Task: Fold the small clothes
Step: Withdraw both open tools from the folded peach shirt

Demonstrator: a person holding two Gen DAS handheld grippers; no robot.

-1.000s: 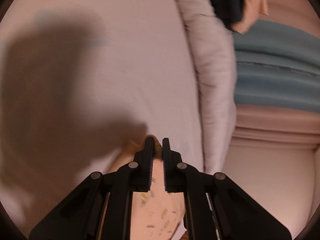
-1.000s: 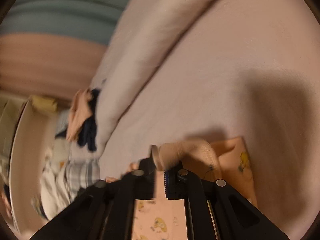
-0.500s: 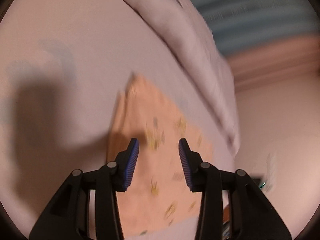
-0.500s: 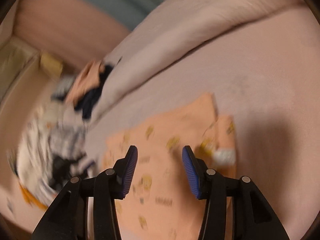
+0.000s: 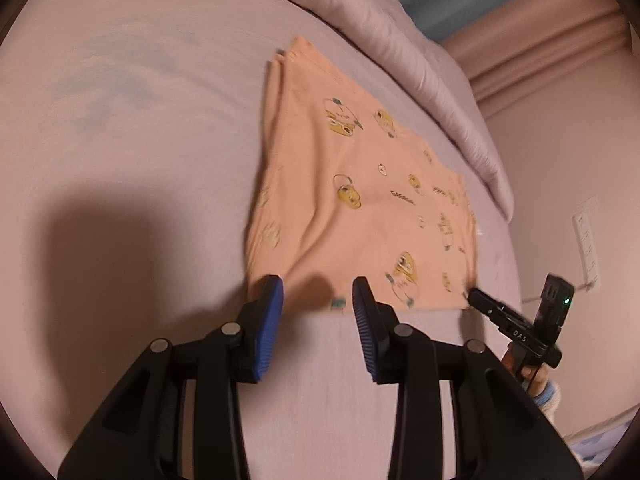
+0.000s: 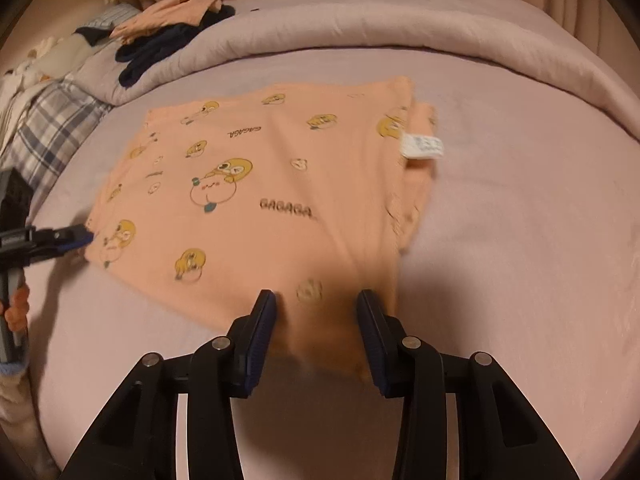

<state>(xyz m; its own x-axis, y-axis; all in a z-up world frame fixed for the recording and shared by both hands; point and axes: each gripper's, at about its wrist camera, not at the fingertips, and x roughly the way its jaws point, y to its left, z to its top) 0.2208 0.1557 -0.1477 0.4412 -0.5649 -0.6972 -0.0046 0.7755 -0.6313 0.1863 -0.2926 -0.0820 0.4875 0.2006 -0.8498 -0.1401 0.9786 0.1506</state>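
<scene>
A small peach garment [image 5: 360, 184] printed with yellow cartoon figures lies folded flat on the lilac bed sheet [image 5: 120, 120]. A white label [image 6: 422, 146] sticks out at its right side. My left gripper [image 5: 317, 292] hovers at the garment's near edge with its jaws opening; the blue pads [image 5: 272, 312] press on nothing. My right gripper [image 6: 316, 300] stands over the garment [image 6: 260, 184] at its other near corner. Its jaws are closing, cloth lies between them, and the pads are clear of it. Each gripper shows in the other's view, the left gripper [image 6: 80, 238] at the far corner and the right gripper [image 5: 480, 300] likewise.
A rolled lilac duvet [image 6: 360, 28] runs along the far side of the bed. Behind it lies a pile of clothes [image 6: 168, 32], dark and peach, with a plaid cloth [image 6: 52, 128] to the left. A wall socket [image 5: 586, 240] is on the right wall.
Both grippers were shut on the garment's edge; they have opened, let it go and drawn back while rolling. The garment now lies flat and folded.
</scene>
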